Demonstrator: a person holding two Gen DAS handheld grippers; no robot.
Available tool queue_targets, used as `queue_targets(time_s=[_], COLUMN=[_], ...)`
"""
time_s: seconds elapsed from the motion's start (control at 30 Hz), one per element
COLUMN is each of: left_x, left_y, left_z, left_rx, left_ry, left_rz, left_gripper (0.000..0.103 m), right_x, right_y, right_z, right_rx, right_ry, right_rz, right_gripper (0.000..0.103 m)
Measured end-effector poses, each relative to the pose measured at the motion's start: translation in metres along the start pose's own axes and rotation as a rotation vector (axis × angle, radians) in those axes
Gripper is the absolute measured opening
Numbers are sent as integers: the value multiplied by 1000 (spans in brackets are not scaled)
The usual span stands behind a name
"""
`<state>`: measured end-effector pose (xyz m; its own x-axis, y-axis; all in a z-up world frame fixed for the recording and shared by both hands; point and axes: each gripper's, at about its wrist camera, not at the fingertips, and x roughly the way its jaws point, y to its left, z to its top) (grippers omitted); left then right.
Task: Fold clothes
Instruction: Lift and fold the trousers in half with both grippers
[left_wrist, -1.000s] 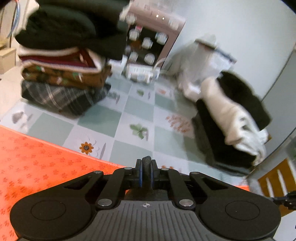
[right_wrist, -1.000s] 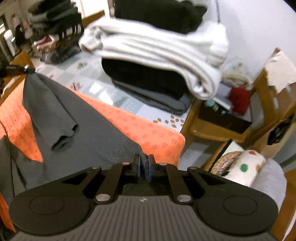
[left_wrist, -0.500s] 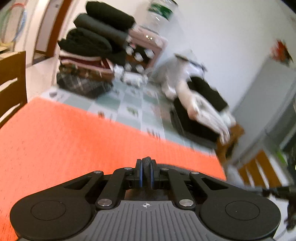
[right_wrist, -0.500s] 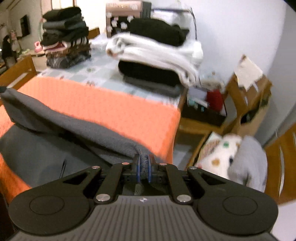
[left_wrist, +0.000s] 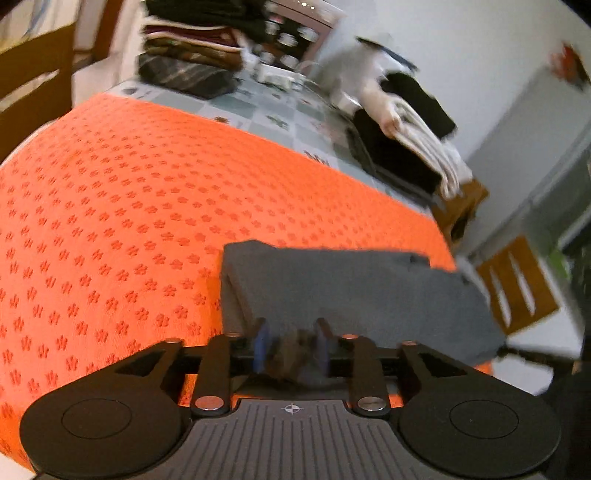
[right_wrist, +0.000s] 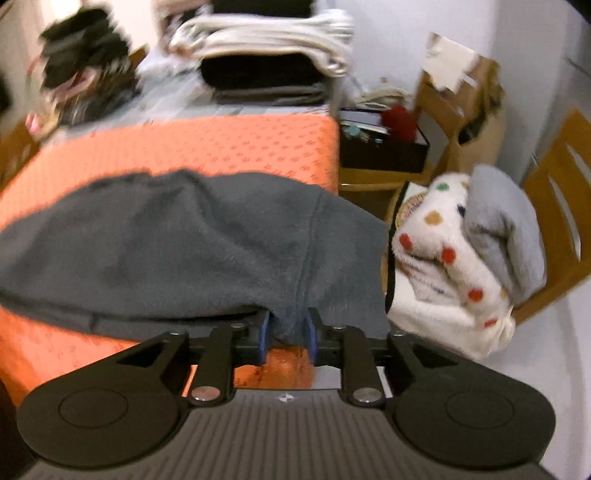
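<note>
Grey garment (right_wrist: 177, 240) blurred; far stacks (right_wrist: 266, 55) smeared, unreadable.

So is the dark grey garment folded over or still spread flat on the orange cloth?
Folded over: the dark grey garment lies doubled, a lower layer showing under its near edge, on the orange cloth.

An orange cloth (left_wrist: 122, 206) with a small flower print is covering the near part of the table, while a checked tablecloth (left_wrist: 258, 107) is showing at the far end. A grey garment (right_wrist: 177, 243) is lying folded over on the orange cloth near its right edge. Stacks of folded clothes (left_wrist: 184, 48) are sitting at the far left corner, and a second pile (right_wrist: 266, 55) is resting at the far right corner.
</note>
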<state>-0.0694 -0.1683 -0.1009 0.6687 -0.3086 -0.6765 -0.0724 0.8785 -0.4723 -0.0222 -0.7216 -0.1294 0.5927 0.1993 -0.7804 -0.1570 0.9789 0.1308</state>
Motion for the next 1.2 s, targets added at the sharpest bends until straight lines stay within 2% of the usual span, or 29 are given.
queue_targets(time_s=[0.03, 0.1, 0.2, 0.37, 0.5, 0.6, 0.67, 0.73, 0.77, 0.8, 0.83, 0.87, 0.93, 1.03, 1.1, 1.2], left_x=[0, 2, 4, 12, 17, 21, 24, 29, 31, 34, 35, 36, 35, 22, 18, 25], left_y=[4, 11, 17, 26, 29, 29, 29, 28, 28, 28, 29, 28, 24, 15, 10, 12], left_z=[1, 3, 3, 2, 4, 6, 5, 2, 1, -1, -2, -2, 2, 13, 20, 19], left_rx=[-42, -120, -206, -323, -400, -446, -444, -436, -436, -436, -431, -419, -366, -283, -241, -191], left_ry=[-5, -11, -6, 66, 106, 120, 131, 154, 167, 177, 180, 179, 158, 55, 33, 67], left_rz=[-11, -30, -58, -79, -110, -121, -107, -73, -51, -33, -23, -13, 17, 25, 28, 43], left_gripper=[44, 48, 56, 58, 62, 65, 66, 66, 66, 66, 64, 59, 8, 7, 7, 7], right_x=[-4, -9, -9, 6, 21, 31, 36, 38, 38, 37, 34, 31, 19, -5, -17, -8], right_y=[-6, -21, -53, -84, -88, -89, -87, -89, -89, -89, -88, -87, -84, -80, -80, -77], right_z=[-1, -6, -21, -56, -73, -77, -74, -68, -65, -61, -57, -53, -43, -25, -18, -12], right_rx=[55, 204, 514, 951, 1098, 1153, 1147, 1126, 1110, 1096, 1077, 1059, 1007, 926, 884, 757], right_ry=[-8, -35, -75, -112, -135, -139, -130, -119, -116, -119, -125, -132, -160, -235, -257, -174], right_rz=[9, 22, 68, 157, 202, 227, 231, 225, 219, 217, 208, 200, 186, 155, 115, 32], right_gripper=[36, 42, 48, 55, 56, 55, 48, 27, 21, 8, 7, 6, 5, 5, 5, 5])
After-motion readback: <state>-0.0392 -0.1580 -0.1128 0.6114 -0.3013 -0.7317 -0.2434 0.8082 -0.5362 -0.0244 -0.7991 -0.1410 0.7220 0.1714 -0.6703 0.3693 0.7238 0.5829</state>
